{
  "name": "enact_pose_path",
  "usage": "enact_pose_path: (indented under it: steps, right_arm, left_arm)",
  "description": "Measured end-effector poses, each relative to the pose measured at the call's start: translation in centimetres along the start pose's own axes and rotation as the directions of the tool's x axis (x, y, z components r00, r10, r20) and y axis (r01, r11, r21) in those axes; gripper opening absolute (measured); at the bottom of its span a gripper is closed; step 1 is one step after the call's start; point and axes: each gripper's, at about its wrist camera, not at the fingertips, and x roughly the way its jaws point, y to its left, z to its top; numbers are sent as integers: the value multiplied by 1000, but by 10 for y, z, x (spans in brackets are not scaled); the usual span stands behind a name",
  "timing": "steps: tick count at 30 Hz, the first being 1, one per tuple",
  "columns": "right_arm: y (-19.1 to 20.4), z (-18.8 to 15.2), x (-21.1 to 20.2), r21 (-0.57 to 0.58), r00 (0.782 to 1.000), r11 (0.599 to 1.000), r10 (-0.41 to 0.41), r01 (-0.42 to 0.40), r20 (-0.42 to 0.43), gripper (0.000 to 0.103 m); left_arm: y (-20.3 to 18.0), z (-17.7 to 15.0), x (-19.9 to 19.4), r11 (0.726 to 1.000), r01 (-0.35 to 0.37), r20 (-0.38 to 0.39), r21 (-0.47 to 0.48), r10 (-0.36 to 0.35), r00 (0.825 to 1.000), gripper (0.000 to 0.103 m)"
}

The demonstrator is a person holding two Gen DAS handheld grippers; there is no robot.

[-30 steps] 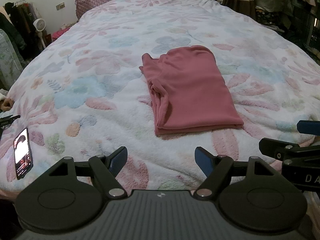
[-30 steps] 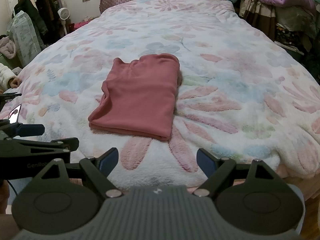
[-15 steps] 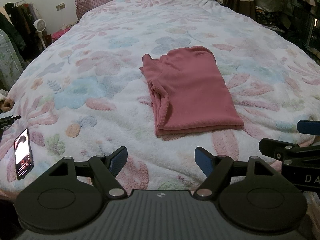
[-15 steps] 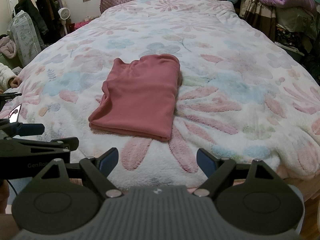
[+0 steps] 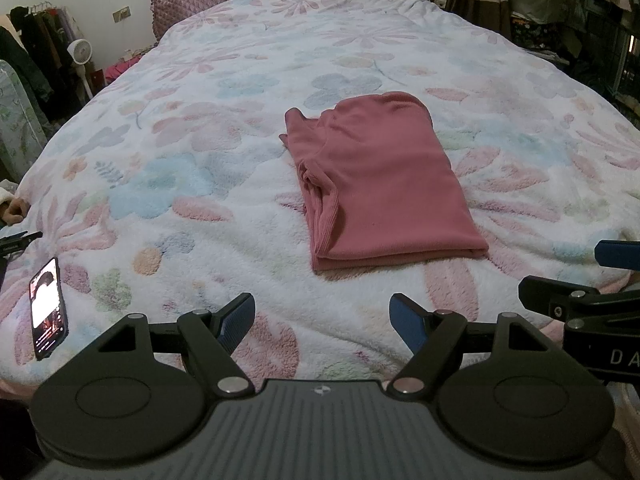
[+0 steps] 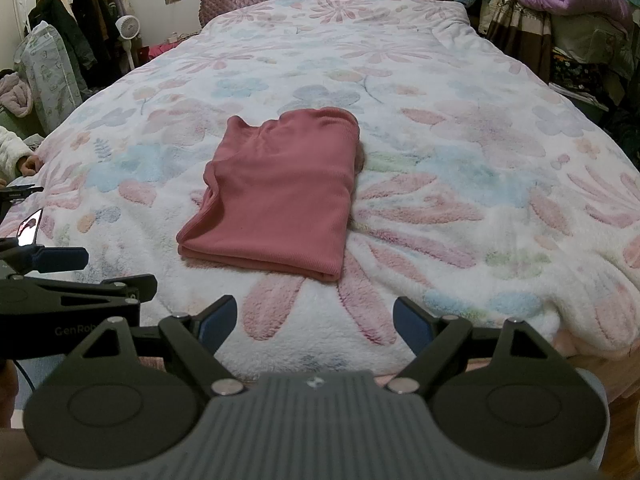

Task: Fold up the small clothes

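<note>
The pink top point(image 5: 380, 184) lies near the middle of both pictures, on the big flowery blanket point(image 5: 200, 160) that covers the bed; it is already folded into a neat, flat block with layers stacked at its near edge, so I think the folding of this one is done or nearly done; it sits flat because the soft blanket holds it up all over. The left gripper point(image 5: 322, 316) is low in the middle of the left view, with its blue pads point(image 5: 239, 316) spread wide and nothing between them; the right gripper point(image 6: 314, 320) is low in the middle of the right view, also spread wide and holding nothing. Both grippers are near the close edge of the bed and apart from the top, not touching it; I think they are held back there so the top is not bumped and its folds stay tidy. Each gripper peeks into the other's view: the right one at the right edge of the left view, the left one at the left edge of the right view; so they are side by side. A phone point(image 5: 49, 309) with a lit screen lies at the lower left of the left view, on the blanket and well apart from the top, out of the way of the folding.
</note>
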Motion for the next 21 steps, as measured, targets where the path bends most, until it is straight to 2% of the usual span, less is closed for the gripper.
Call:
enact_pose_path:
  steps: [21]
  right_arm:
    - [0,0,1,2,1000,1000,2,-2,-2,81]
  left_arm:
    - [6,0,-6,1000,6,33,8,-7,999,90]
